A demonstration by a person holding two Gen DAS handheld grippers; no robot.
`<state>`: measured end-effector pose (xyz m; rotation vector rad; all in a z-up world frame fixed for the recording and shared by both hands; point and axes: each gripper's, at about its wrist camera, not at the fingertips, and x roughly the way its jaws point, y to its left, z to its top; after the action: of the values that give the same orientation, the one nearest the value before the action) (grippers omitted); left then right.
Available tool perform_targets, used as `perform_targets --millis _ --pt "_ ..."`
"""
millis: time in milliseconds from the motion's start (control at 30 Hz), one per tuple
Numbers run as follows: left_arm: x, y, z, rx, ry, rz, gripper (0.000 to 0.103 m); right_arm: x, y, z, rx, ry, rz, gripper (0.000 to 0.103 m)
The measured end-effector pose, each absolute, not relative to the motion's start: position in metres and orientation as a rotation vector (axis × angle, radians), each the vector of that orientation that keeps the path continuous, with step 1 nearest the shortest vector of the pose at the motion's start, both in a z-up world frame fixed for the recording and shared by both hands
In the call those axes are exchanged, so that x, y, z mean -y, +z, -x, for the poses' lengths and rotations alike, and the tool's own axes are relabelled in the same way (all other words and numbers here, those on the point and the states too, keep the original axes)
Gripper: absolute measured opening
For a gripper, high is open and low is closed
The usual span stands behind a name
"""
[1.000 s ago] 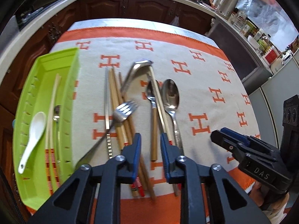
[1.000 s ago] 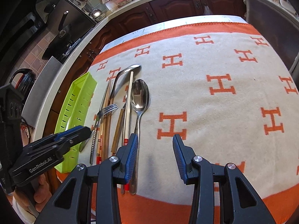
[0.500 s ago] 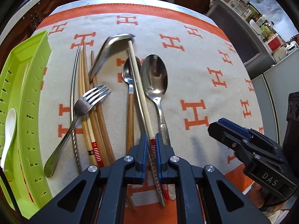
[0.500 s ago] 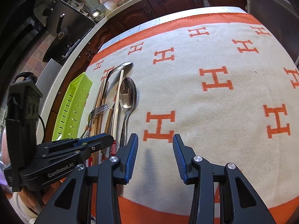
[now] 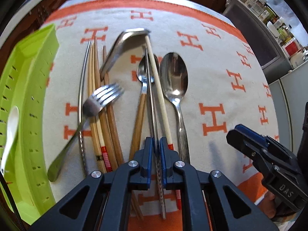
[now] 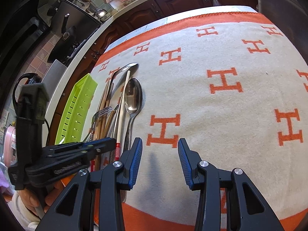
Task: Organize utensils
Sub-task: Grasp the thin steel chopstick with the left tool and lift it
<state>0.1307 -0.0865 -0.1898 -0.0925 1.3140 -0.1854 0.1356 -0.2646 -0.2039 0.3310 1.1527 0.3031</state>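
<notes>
Several utensils lie in a row on the orange-and-cream cloth (image 5: 221,73): a fork (image 5: 100,100), wooden chopsticks (image 5: 96,88), a bent steel handle (image 5: 123,46), a wooden-handled spoon (image 5: 141,88), a cream chopstick (image 5: 159,88) and a large steel spoon (image 5: 174,77). My left gripper (image 5: 156,144) is shut on a metal chopstick (image 5: 151,96) near its twisted end. The green tray (image 5: 27,80) at the left holds a white spoon (image 5: 10,127). My right gripper (image 6: 160,144) is open and empty over bare cloth, right of the large spoon (image 6: 132,96).
The right gripper shows at the right edge of the left wrist view (image 5: 265,154). The left gripper (image 6: 63,154) shows at the left of the right wrist view. A counter (image 6: 80,53) with a stove runs behind the table. Jars stand at the far right (image 5: 279,25).
My left gripper moved forward over the utensils and shut on the metal chopstick. The right gripper stayed open and shifted slightly right.
</notes>
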Motion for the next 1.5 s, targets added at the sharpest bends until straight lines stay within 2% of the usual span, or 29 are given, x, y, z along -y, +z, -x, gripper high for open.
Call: perform_targets --millis 267,500,800,1067,1367,1500 --pt "0.114 -0.189 -0.131 -1.248 -0.141 -0.098 0.006 0.266 -0.206 -0.134 -1.161 0.292 -0.335 0.04" --pt "0.095 -0.176 -0.123 -1.216 -0.156 -0.02 0.003 0.257 -0.198 -0.131 -1.149 0.306 -0.307 0.04" --pt "0.047 -0.119 -0.099 -1.091 -0.128 0.053 0.003 0.229 -0.189 -0.129 -1.157 0.356 -0.294 0.039" --pt "-0.026 -0.087 -0.085 -1.006 -0.009 0.056 0.003 0.188 -0.194 -0.137 -1.192 0.397 -0.263 0.027" --pt "-0.085 -0.119 -0.089 -1.037 0.063 0.088 0.003 0.144 -0.217 -0.162 -1.257 0.248 -0.1 0.013" --pt "-0.093 -0.133 -0.092 -1.049 0.033 0.122 0.004 0.131 -0.217 -0.166 -1.248 0.176 -0.03 0.013"
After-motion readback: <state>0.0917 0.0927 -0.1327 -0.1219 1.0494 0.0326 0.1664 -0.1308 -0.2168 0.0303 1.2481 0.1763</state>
